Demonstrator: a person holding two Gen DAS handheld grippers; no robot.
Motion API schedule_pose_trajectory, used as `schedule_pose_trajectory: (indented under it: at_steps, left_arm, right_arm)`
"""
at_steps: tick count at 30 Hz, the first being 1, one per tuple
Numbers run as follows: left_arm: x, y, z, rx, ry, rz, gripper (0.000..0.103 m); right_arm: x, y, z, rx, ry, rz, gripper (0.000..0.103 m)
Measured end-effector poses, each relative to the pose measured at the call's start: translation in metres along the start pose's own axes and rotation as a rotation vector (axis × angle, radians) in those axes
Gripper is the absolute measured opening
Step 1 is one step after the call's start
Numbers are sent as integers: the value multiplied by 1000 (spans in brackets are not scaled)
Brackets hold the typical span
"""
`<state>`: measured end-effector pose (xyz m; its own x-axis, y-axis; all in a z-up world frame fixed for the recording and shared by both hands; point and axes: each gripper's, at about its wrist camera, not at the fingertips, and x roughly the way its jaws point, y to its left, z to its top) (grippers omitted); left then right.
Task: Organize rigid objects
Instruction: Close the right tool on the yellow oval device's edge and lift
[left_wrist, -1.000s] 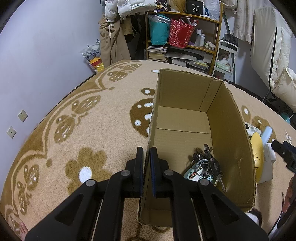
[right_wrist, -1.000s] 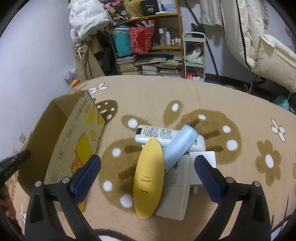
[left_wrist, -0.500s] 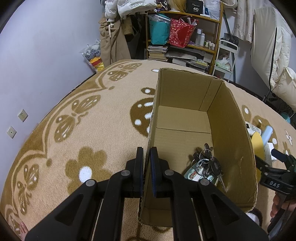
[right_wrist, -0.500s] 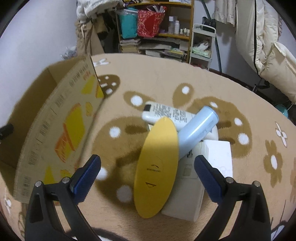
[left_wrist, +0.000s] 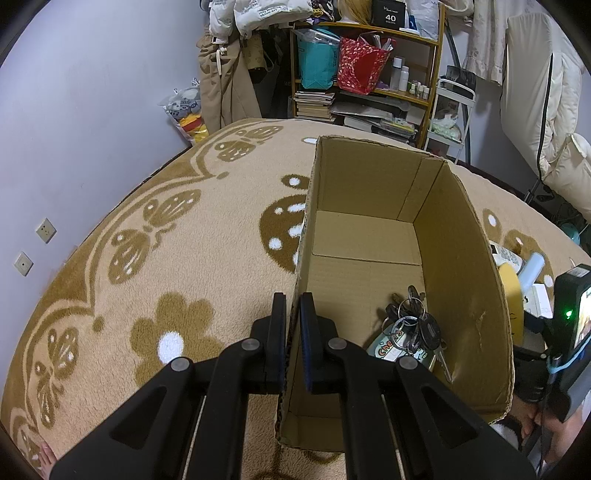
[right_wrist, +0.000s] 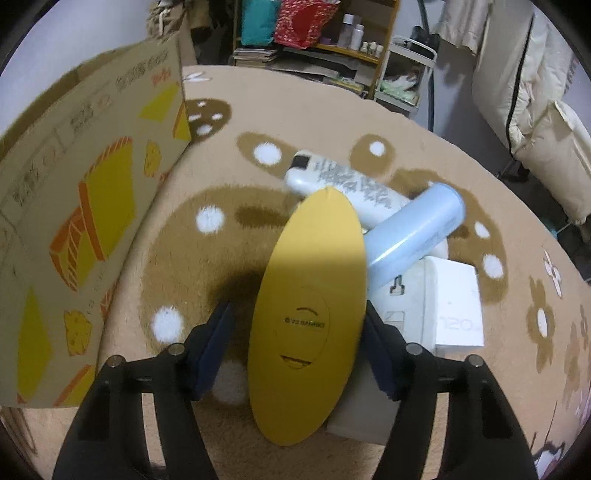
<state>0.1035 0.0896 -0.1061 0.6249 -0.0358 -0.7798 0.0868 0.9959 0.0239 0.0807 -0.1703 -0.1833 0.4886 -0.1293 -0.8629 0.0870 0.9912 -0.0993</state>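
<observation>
The left gripper (left_wrist: 292, 325) is pressed together on the near-left wall of the cardboard box (left_wrist: 458, 266), one finger outside and one inside, holding the box steady on the carpet (left_wrist: 155, 258). Inside the box, a bunch of keys (left_wrist: 412, 326) lies on a small printed card near the right wall.

The right gripper (right_wrist: 295, 343) is spread wide and straddles the yellow oval case (right_wrist: 308, 306), which rests tilted on top of a pile just right of the box. Neither pad appears to touch the case yet; slight blur makes the right side hard to judge. Beneath and beside the case lie a white tube (right_wrist: 343, 184), a pale blue bottle (right_wrist: 413, 230) and two white boxes (right_wrist: 454, 306).

Step in hand, as judged: grasp the yellow case for transfer to the box.

1. Centre the fingers across the case's narrow width, near its middle, so the load balances.
2. Lower until the pads meet the case's edges, not its smooth domed face, which would likely slip.
3. Close evenly. The case is propped, so a one-sided push may slide it off the pile or roll the blue bottle.
4. Lift straight up before moving left, to clear the box wall.
5. Maintain the left-hand clamp.
</observation>
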Motion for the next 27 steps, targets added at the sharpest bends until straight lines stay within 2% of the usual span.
schedule_pose_trajectory:
  at_steps: [5, 7, 9, 11, 16, 27]
  left_arm:
    - [0, 0, 0, -5, 1, -3, 7]
    - [0, 0, 0, -4, 0, -1, 7]
    - [0, 0, 1, -5, 0, -1, 7]
    - [0, 0, 0, -6, 0, -1, 7]
    - [1, 0, 1, -5, 1, -1, 7]
    - [0, 0, 1, -6, 0, -1, 7]
  right_arm:
    - [3, -7, -2, 52, 19, 50, 55]
    - [4, -11, -3, 82, 23, 72, 38]
    - [4, -13, -3, 87, 22, 80, 33]
    - [2, -15, -3, 94, 18, 99, 22]
    - [1, -16, -2, 109, 10, 138, 16]
    - [-8, -26, -3, 173, 2, 232, 15]
